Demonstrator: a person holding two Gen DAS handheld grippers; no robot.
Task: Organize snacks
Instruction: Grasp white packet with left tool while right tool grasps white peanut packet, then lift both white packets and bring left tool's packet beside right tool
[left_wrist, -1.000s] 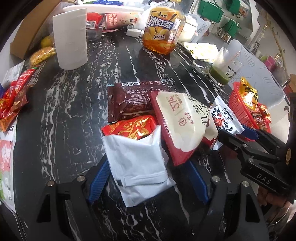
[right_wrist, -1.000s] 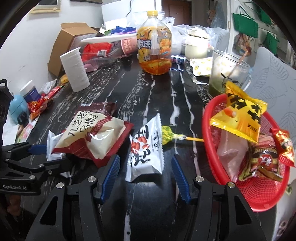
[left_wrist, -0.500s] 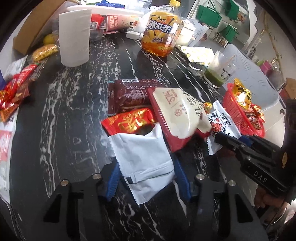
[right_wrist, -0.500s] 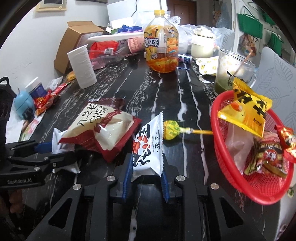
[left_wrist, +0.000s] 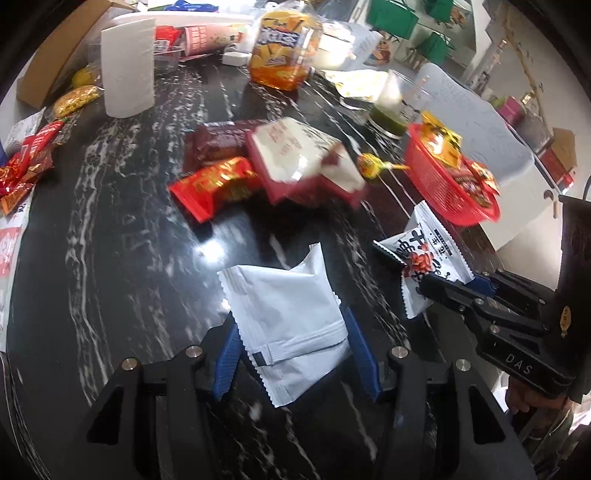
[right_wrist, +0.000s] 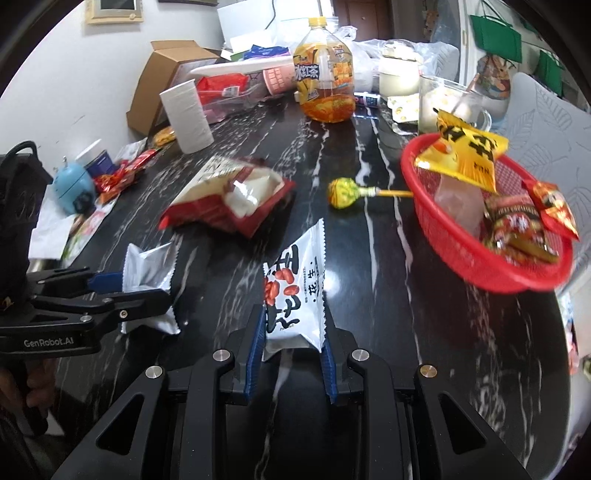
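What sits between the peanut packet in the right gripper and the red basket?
Nothing visible blocks it. The peanut packet is clamped in the right gripper, and only bare tabletop lies between it and the red basket. The lollipop lies farther back, beside the basket's rim.

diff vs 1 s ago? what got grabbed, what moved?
Both grippers closed on packets and pulled them back off the pile: left gripper on the plain white packet, right gripper on the peanut packet. The big red-and-white bag shifted as its neighbours left. Red basket, lollipop and tea bottle stayed put.
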